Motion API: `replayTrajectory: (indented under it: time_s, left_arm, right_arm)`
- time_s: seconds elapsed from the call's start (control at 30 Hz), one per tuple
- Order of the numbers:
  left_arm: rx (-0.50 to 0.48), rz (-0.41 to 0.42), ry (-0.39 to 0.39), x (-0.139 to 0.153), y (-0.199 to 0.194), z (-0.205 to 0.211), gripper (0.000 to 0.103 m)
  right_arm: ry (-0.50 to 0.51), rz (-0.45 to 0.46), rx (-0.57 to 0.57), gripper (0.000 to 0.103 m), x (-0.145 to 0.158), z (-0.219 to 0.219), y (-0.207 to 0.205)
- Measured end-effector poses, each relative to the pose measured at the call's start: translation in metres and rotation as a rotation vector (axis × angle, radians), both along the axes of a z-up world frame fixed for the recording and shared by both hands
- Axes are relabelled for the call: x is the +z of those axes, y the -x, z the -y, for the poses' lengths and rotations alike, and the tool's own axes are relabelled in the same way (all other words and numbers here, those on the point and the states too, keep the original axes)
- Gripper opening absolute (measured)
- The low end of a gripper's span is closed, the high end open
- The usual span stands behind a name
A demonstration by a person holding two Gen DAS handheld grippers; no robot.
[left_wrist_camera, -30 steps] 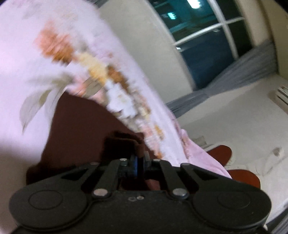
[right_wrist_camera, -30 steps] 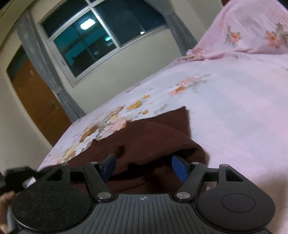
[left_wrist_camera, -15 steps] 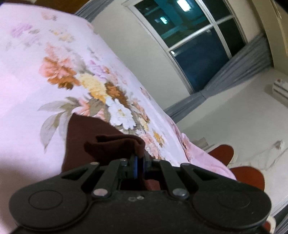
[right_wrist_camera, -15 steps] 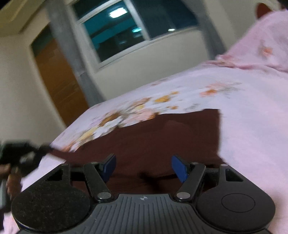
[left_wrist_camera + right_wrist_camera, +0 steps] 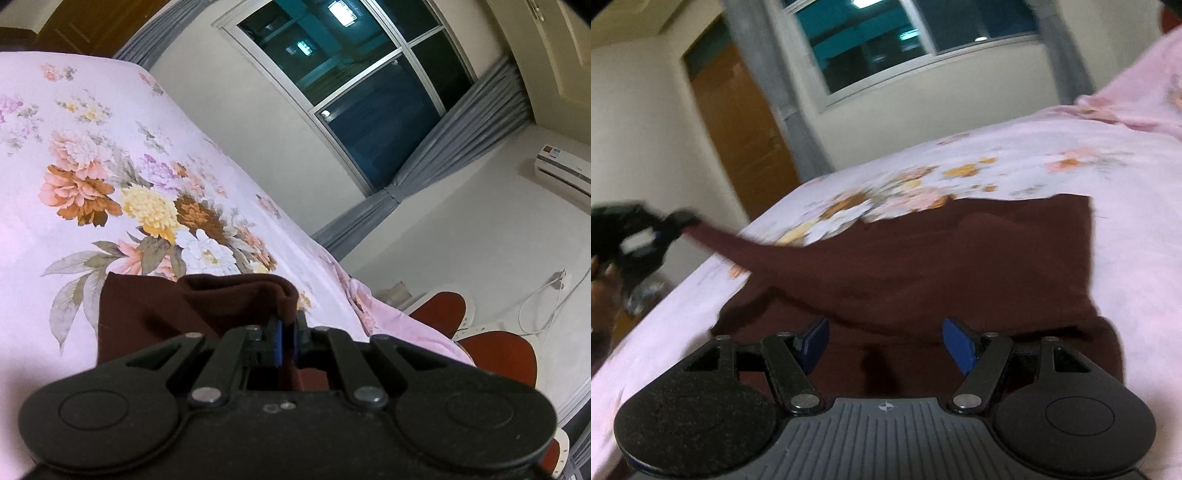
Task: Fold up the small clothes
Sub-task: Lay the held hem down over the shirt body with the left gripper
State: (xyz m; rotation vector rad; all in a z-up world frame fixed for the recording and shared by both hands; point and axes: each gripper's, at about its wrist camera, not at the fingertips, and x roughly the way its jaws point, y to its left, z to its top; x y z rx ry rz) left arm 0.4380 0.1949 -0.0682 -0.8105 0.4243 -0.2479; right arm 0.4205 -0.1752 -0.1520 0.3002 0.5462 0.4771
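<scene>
Pink floral bedding (image 5: 74, 229) covers the bed in front of you, with a dark window (image 5: 369, 92) flanked by grey curtains (image 5: 454, 147) on the wall behind it and a wooden door (image 5: 738, 140) off to one side. Your task's thing, a dark maroon garment (image 5: 960, 266), lies spread on the bedding, most of it flat, with one corner pulled away from the rest. Your left gripper (image 5: 287, 338) has its blue pads pressed together on that corner, pinching a fold of the maroon cloth that bunches just ahead of the tips; in the right wrist view you can see the same gripper at the left edge, held clear of the bed with the cloth stretched from it down to the main body. Your right gripper (image 5: 886, 341) sits low over the near edge of the garment, its fingers (image 5: 956, 347) spread apart with nothing clamped between them.
</scene>
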Motion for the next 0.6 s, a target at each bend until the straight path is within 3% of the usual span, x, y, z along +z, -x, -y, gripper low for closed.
replayTrajectory:
  time_s: [0.2, 0.43, 0.6]
  left_arm:
    - [-0.005, -0.004, 0.003, -0.002, 0.0, 0.001, 0.004]
    - [-0.001, 0.016, 0.017, 0.004, 0.001, -0.005, 0.004]
    - [-0.004, 0.026, 0.007, 0.013, 0.001, -0.007, 0.004]
  right_arm:
    - [0.061, -0.019, -0.121, 0.069, 0.003, 0.003, -0.018]
    - [0.021, 0.034, 0.119, 0.069, 0.009, -0.018, -0.013]
    - [-0.011, 0.038, 0.178, 0.069, 0.007, -0.023, -0.009]
